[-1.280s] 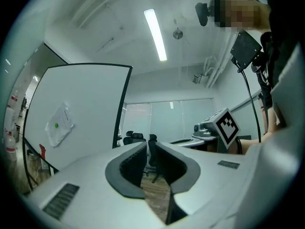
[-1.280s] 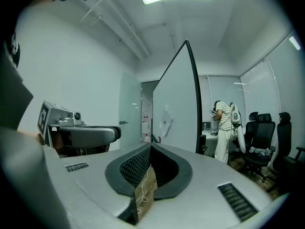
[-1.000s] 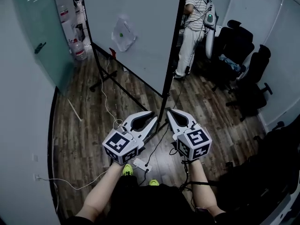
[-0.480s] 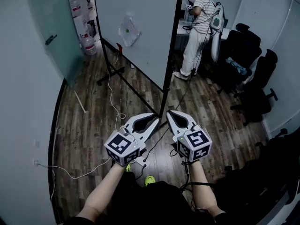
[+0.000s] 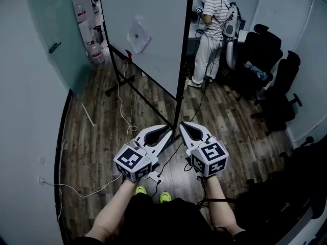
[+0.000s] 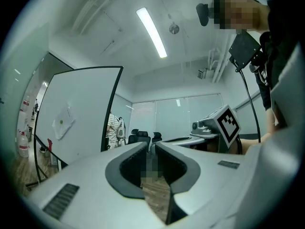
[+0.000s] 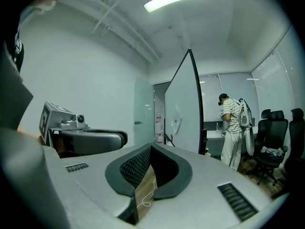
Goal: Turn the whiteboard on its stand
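Note:
The whiteboard (image 5: 148,29) stands upright on its black stand (image 5: 145,101), seen nearly edge-on, with its black side rail (image 5: 184,60) coming down to the floor just beyond my fingertips. A plastic sheet (image 5: 138,32) is stuck to its face. My left gripper (image 5: 168,130) and right gripper (image 5: 183,125) are held side by side, level, on either side of the rail's foot. Both are shut with nothing between the jaws. The whiteboard (image 6: 71,113) lies left of the left gripper (image 6: 150,144). The board (image 7: 183,113) rises straight beyond the right gripper (image 7: 151,148).
A person in a striped shirt (image 5: 209,34) stands behind the board at a desk. Black office chairs (image 5: 276,75) fill the right side. A glass door (image 5: 51,34) and a wall close the left. Cables (image 5: 122,111) and a power strip (image 5: 153,176) lie on the wood floor, with a water bottle (image 5: 96,52) beyond.
Both grippers have shifted a little together with my step and stay shut. The board's edge rail stays just past the fingertips. The person behind has straightened up.

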